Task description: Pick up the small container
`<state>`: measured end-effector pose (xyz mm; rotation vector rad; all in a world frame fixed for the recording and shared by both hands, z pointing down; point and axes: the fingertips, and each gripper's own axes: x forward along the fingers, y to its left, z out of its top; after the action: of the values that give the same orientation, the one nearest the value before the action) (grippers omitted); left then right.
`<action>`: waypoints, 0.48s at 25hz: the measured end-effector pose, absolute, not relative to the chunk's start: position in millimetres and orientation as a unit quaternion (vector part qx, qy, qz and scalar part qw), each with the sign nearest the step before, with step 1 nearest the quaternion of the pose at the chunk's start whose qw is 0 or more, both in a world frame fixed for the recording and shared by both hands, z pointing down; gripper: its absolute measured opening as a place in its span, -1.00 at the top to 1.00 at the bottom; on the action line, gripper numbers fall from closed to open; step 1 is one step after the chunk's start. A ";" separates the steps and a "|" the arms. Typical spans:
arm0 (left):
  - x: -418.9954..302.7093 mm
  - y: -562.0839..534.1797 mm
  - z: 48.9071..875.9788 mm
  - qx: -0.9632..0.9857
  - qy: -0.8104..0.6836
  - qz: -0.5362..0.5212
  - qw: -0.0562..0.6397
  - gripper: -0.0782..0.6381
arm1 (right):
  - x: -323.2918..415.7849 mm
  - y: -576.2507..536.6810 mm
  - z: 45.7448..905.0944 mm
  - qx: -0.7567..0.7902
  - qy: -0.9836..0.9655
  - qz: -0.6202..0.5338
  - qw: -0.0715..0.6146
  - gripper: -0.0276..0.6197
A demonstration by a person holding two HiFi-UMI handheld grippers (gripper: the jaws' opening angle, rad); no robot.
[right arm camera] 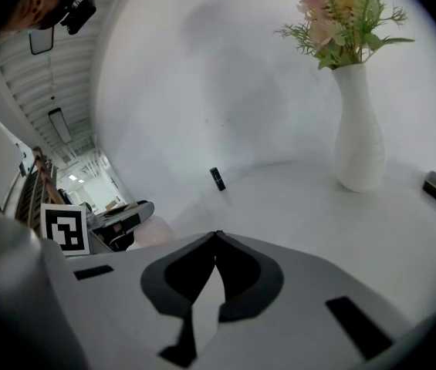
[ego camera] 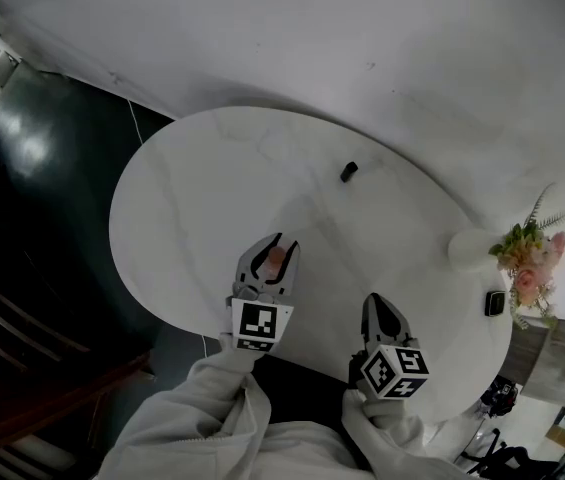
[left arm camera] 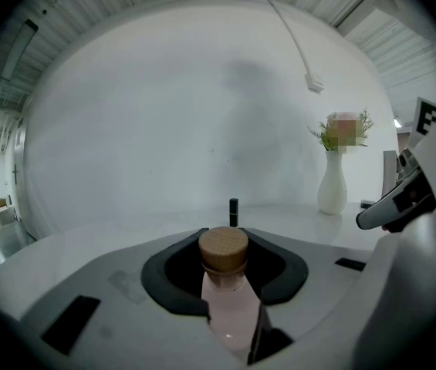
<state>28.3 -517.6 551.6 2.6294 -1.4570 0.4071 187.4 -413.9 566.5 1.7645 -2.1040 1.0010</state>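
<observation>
Gripping the bottle (ego camera: 276, 260) is the left gripper (ego camera: 280, 243). We see its fingers narrowed onto the pale pink body from both sides, and the cork (left arm camera: 223, 249) pokes up just past the dark pads. In the left gripper view the bottle sits dead centre between the jaws, leaning slightly toward 11 o'clock. From the head view it hangs over the white round table (ego camera: 182, 198), a touch toward 9 o'clock from the table's middle. We cannot tell whether its base is clear of the tabletop.

Over at 4 o'clock from the left one, the right gripper (ego camera: 376, 300) hovers above the table. Its fingers are closed tip to tip with nothing between them, which its own view makes plain. Pale sleeves (ego camera: 212, 408) run back from both grippers toward 6 o'clock.

Farther out, a small black object (ego camera: 348, 171) stands alone on the table at about 1 o'clock from the centre, well apart from both grippers. At the 3 o'clock edge we have a white vase (ego camera: 470, 248) with flowers (ego camera: 530, 258), and a small dark box (ego camera: 495, 303) lies just beside it toward 5 o'clock.
</observation>
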 end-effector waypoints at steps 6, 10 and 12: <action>19.9 -505.6 540.9 0.866 -0.479 0.128 0.064 0.47 | 185.6 -410.3 554.0 0.608 -0.718 0.326 0.098 0.76; 15.9 -497.1 534.5 0.865 -0.478 0.134 0.067 0.47 | 185.7 -407.0 544.5 0.615 -0.717 0.316 0.090 0.76; 14.5 -493.7 531.6 0.865 -0.476 0.138 0.071 0.47 | 185.9 -405.7 538.5 0.619 -0.716 0.311 0.083 0.76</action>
<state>14.5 -493.7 531.6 2.6018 -1.4321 0.4145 185.9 -405.7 538.5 1.8481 -2.1376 0.9288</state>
